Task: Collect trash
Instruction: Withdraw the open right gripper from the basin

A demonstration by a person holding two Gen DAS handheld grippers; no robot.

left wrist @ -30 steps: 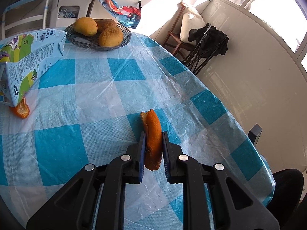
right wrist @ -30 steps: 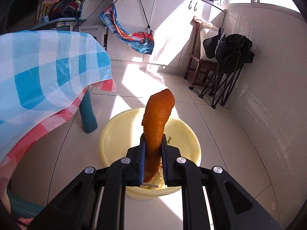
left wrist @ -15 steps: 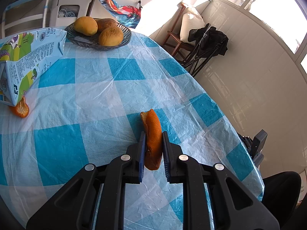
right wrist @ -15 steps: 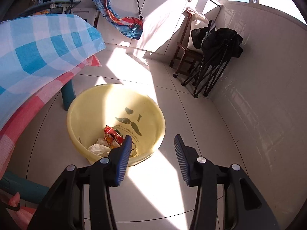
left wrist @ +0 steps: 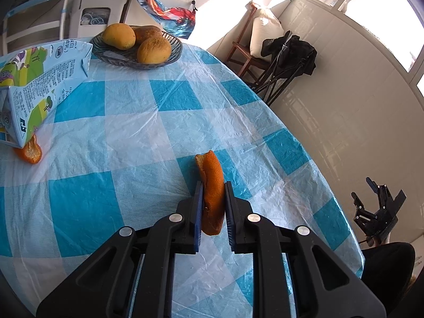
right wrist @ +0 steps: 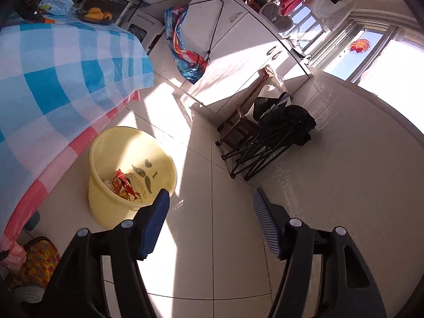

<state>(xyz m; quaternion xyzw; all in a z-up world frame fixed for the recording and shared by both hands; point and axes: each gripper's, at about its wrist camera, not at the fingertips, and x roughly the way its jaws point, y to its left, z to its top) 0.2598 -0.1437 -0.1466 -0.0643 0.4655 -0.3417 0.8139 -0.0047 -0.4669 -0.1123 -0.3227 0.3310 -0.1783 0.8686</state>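
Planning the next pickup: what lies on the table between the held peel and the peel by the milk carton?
Only bare checked tablecloth, seen in the left wrist view, between the held peel and the peel beside the milk carton.

The left gripper (left wrist: 213,196) points toward twelve o'clock, level and low, its two blue-padded fingers (left wrist: 198,206) drawn close together and pinching something between them. The right gripper (right wrist: 210,222) hangs tilted downward, jaws spread wide apart with nothing between the ribbed pads (right wrist: 263,225); it leans toward one o'clock.
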